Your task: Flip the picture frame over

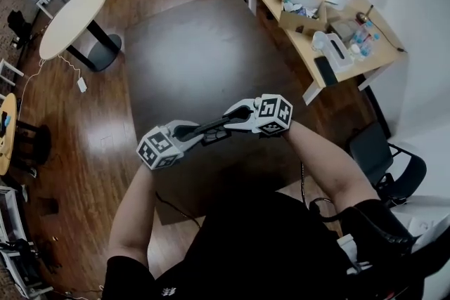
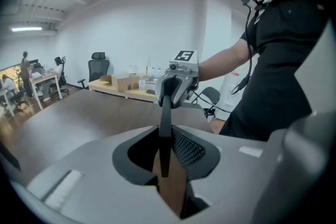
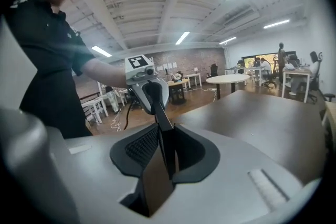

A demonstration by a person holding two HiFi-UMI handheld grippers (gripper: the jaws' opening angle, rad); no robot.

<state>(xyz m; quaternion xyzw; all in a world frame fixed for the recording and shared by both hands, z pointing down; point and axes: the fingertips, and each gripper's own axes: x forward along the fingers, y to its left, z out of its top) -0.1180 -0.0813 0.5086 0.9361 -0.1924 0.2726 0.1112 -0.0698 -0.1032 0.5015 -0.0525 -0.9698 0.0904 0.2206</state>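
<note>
I hold the picture frame (image 1: 211, 127) in the air above the dark table (image 1: 197, 46), between both grippers. It is a thin dark frame with a brown back, standing edge-on. My left gripper (image 1: 191, 133) is shut on one end of it and my right gripper (image 1: 233, 116) on the other end. In the left gripper view the frame's edge (image 2: 165, 123) runs from my left gripper (image 2: 167, 165) straight to the right gripper (image 2: 176, 86). In the right gripper view the frame (image 3: 159, 165) sits in my right gripper (image 3: 160, 157), with the left gripper (image 3: 149, 93) at its far end.
A light wooden desk (image 1: 309, 46) with a cardboard box, a roll and bottles stands at the upper right. A round white table (image 1: 70, 19) is at the upper left. A black office chair (image 1: 390, 165) is at the right. The floor is wooden.
</note>
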